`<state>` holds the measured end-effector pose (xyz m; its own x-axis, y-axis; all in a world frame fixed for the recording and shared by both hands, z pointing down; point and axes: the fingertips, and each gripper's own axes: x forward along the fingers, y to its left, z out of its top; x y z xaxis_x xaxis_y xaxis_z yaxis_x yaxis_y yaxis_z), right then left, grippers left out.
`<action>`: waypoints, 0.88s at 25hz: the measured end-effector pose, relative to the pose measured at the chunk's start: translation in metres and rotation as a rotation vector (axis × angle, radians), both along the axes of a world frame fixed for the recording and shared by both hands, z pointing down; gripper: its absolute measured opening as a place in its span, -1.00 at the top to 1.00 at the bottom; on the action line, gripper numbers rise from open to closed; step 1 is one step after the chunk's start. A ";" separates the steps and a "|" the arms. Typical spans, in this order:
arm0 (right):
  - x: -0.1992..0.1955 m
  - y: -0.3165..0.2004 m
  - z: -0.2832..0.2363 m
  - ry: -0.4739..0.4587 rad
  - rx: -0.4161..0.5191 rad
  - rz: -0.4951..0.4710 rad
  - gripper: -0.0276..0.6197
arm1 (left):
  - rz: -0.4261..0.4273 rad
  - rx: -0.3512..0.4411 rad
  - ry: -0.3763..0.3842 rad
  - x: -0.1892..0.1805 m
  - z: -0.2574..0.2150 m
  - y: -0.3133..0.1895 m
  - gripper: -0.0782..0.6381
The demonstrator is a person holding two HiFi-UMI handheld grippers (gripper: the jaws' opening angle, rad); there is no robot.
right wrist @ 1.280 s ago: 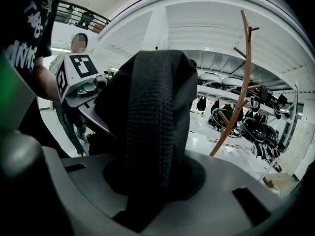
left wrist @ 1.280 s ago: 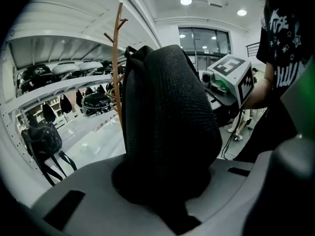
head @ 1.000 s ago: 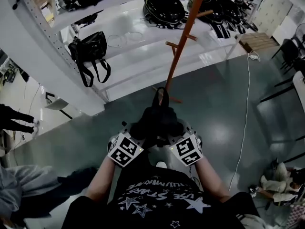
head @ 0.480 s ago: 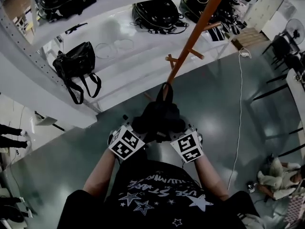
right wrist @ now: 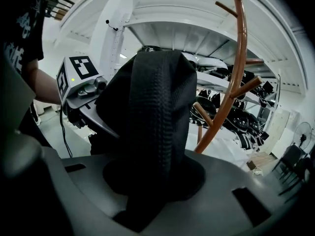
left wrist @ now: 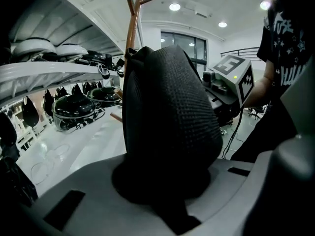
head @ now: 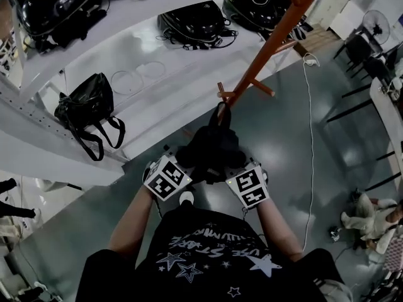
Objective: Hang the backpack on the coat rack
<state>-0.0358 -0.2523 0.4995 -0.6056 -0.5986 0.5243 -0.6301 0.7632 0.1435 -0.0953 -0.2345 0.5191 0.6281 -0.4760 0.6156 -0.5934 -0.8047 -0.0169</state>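
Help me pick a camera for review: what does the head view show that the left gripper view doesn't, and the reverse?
Only the head view: the white cable trailing across the floor. Only the left gripper view: the round ceiling lights and a dark window. Both: the backpack, the orange coat rack just beyond it, and white shelves carrying dark bags.

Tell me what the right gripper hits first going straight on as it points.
The right gripper is clamped on the backpack, which goes along. Beyond it, probably the coat rack, its pole just right of the line; depth is unclear, so it could pass left toward the white shelf.
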 end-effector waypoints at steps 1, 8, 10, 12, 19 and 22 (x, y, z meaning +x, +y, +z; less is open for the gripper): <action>-0.002 -0.007 0.003 0.004 -0.006 0.014 0.63 | 0.013 -0.006 0.005 -0.002 0.004 -0.008 0.59; -0.013 -0.049 0.022 0.013 -0.047 0.099 0.63 | 0.073 -0.055 0.023 -0.015 0.020 -0.055 0.59; -0.013 -0.057 0.027 0.013 -0.061 0.125 0.63 | 0.094 -0.070 0.029 -0.016 0.026 -0.065 0.59; -0.014 -0.064 0.032 0.015 -0.075 0.149 0.63 | 0.114 -0.085 0.036 -0.017 0.031 -0.073 0.59; -0.013 -0.072 0.049 0.010 -0.117 0.225 0.63 | 0.176 -0.136 0.048 -0.016 0.051 -0.085 0.59; -0.010 -0.075 0.056 -0.002 -0.137 0.254 0.64 | 0.207 -0.149 0.039 -0.013 0.057 -0.090 0.59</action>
